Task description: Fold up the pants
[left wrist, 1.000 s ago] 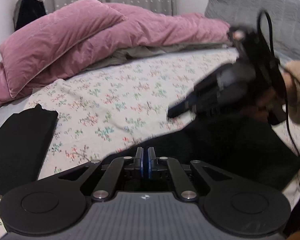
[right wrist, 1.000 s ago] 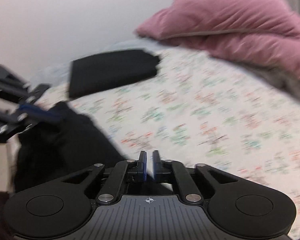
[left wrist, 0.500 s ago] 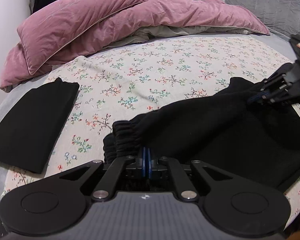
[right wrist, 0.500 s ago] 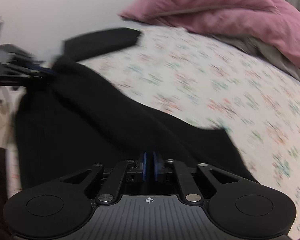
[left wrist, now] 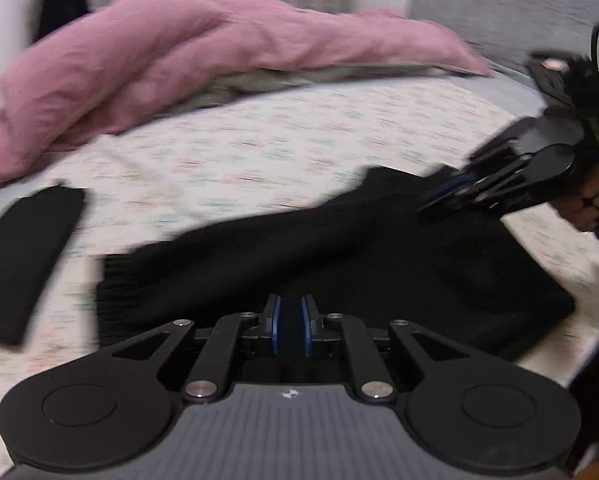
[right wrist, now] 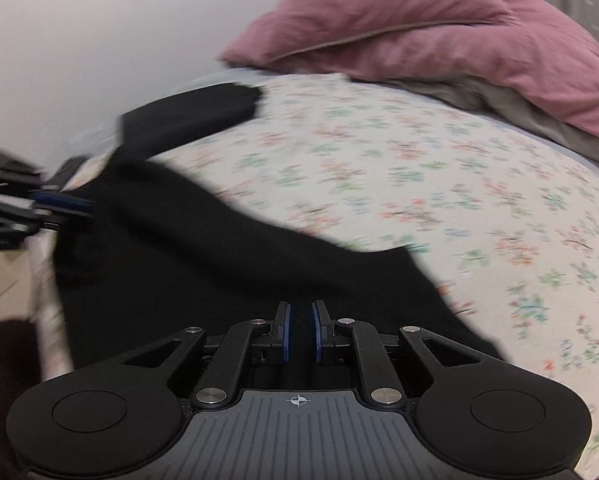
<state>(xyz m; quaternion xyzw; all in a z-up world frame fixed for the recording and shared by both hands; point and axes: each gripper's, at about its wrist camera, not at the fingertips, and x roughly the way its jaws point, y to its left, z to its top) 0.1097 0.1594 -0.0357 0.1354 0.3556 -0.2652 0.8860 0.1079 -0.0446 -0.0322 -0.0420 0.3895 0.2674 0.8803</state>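
blue-padded fingers (left wrist: 274, 325) of the left gripper (left wrist: 290, 326) and right gripper (right wrist: 300, 330) have just parted slightly, black pants (left wrist: 339, 256) showing between them, spread on the floral sheet (right wrist: 399, 168), apparently laid for folding. only the right view shows bare wall; left shows curtains.

No words, brand names or numbers can be read anywhere in either view. The only signs are small white marks on the grey ribbed housings of the grippers: a tiny emblem, too small to make out, on the left gripper (left wrist: 289, 326), and a crosshair in a circle on the right gripper (right wrist: 299, 328).
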